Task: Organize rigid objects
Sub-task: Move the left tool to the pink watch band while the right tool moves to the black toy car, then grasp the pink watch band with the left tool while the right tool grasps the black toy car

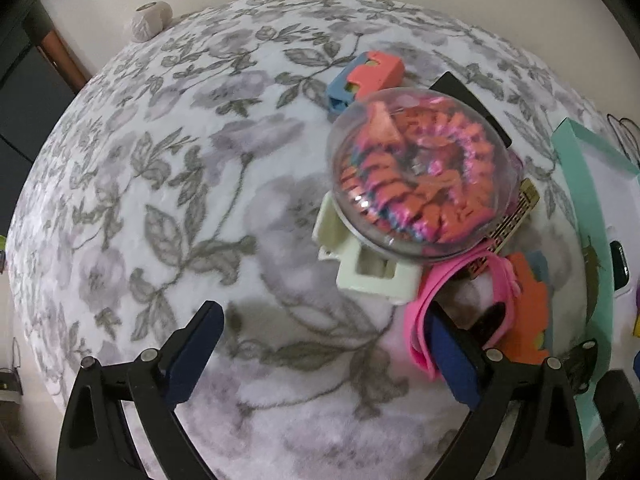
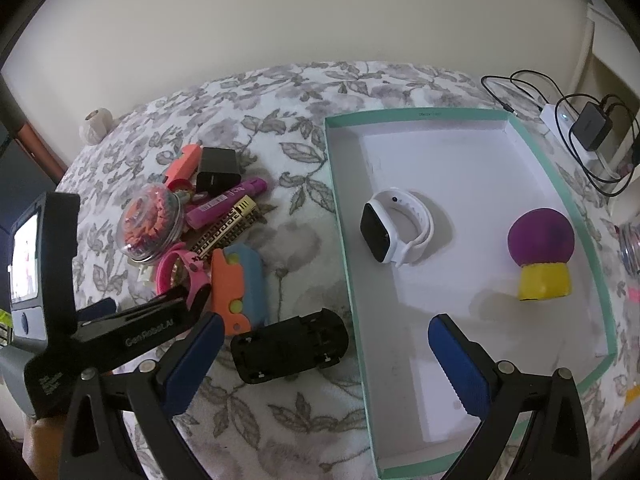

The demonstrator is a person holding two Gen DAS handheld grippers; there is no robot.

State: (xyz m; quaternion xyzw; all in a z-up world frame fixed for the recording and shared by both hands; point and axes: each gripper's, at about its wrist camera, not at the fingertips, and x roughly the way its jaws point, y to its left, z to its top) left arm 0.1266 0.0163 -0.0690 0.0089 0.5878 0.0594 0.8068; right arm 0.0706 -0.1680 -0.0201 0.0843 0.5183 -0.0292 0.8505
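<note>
We are hovering the left hand-held gripper (image 1: 320, 356), jaws wide and empty, just before the pink watch band (image 1: 420, 312) left of the teal box (image 2: 400, 114). Band looks light and floppy; pinching its loop edge seems best. Right hand-held gripper (image 2: 326, 360) is also spread, holding nothing.

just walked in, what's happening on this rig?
A person is sorting a pile of small items into the teal-edged box. The white smartwatch and the purple-and-yellow toy are already inside. Both tongs are open and empty: the left tongs sit by the pink band, the right tongs hover near the box's edge.
</note>
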